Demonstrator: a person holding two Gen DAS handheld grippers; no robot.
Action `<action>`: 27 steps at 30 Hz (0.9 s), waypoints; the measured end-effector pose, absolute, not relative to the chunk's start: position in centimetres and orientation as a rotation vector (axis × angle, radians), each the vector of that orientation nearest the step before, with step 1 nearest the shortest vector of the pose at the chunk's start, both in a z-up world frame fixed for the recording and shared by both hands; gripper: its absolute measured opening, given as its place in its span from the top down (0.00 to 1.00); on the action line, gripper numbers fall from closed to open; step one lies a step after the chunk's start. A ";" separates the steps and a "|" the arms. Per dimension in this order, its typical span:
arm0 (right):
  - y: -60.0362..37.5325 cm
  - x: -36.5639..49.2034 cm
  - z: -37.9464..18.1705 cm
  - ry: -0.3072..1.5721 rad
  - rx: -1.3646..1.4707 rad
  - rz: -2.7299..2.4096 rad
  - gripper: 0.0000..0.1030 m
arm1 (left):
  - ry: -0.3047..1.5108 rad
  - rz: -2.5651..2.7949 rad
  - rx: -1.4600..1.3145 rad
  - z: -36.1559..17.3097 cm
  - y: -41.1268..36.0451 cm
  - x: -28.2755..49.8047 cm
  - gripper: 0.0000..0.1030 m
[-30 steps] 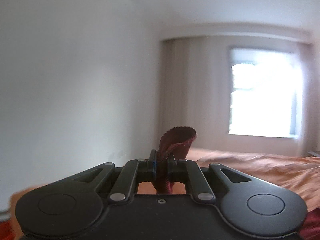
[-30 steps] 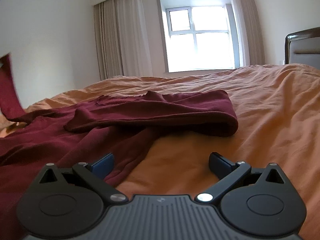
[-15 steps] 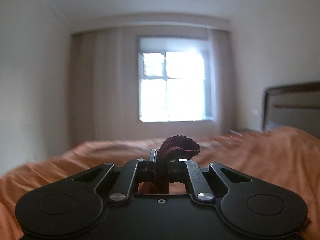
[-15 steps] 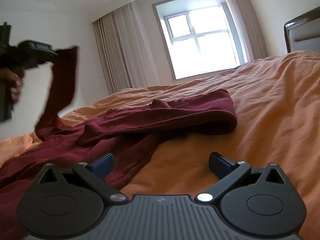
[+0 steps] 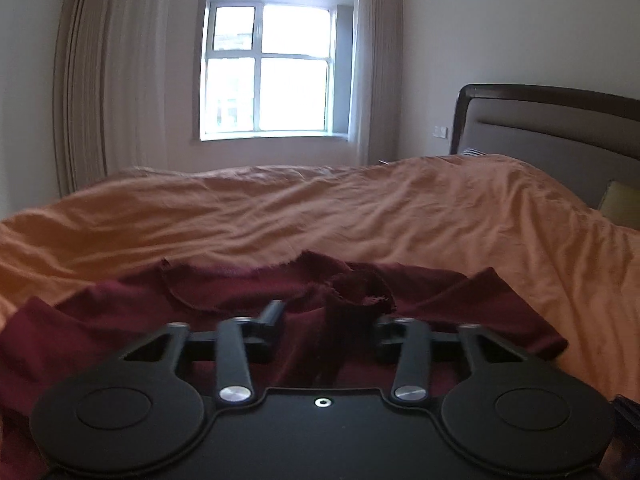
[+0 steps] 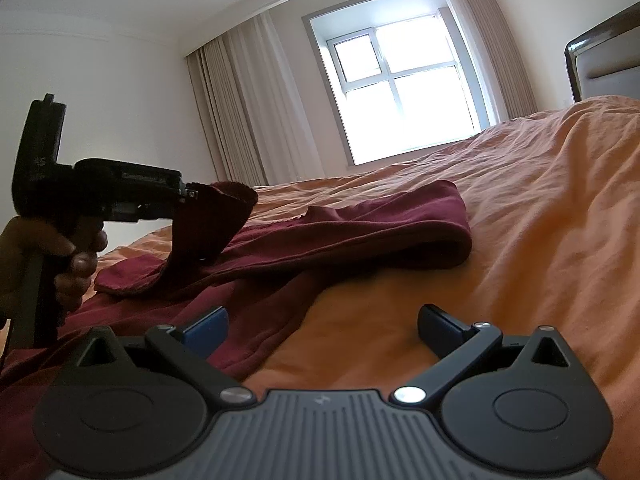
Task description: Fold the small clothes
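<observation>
One dark maroon cloth garment (image 6: 360, 228) lies rumpled on the orange bedspread (image 6: 540, 208). The left gripper (image 5: 326, 320) stands with fingers apart; a frayed maroon edge drapes against its right finger (image 5: 386, 326), at about 1 o'clock from the midpoint, though actual pinching seems doubtful. The right gripper (image 6: 322, 326) is spread wide and holds nothing; cloth lies by its blue left finger (image 6: 206, 326). One hand (image 6: 52, 256) grips the left tool.

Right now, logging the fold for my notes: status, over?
Left gripper open, maroon garment corner raised between its fingers. Right gripper open, empty, low over orange bedspread. Nothing in the way.
</observation>
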State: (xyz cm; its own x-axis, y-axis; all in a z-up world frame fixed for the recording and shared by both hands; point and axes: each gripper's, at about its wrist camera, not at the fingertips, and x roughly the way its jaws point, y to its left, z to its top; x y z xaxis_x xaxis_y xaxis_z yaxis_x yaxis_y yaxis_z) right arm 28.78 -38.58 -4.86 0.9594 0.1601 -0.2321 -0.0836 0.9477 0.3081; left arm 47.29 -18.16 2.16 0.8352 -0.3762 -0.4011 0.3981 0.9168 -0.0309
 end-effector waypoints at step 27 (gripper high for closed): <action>-37.5 28.9 -4.8 0.275 0.252 0.064 0.00 | 0.454 0.004 0.105 6.6 2.0 45.6 0.01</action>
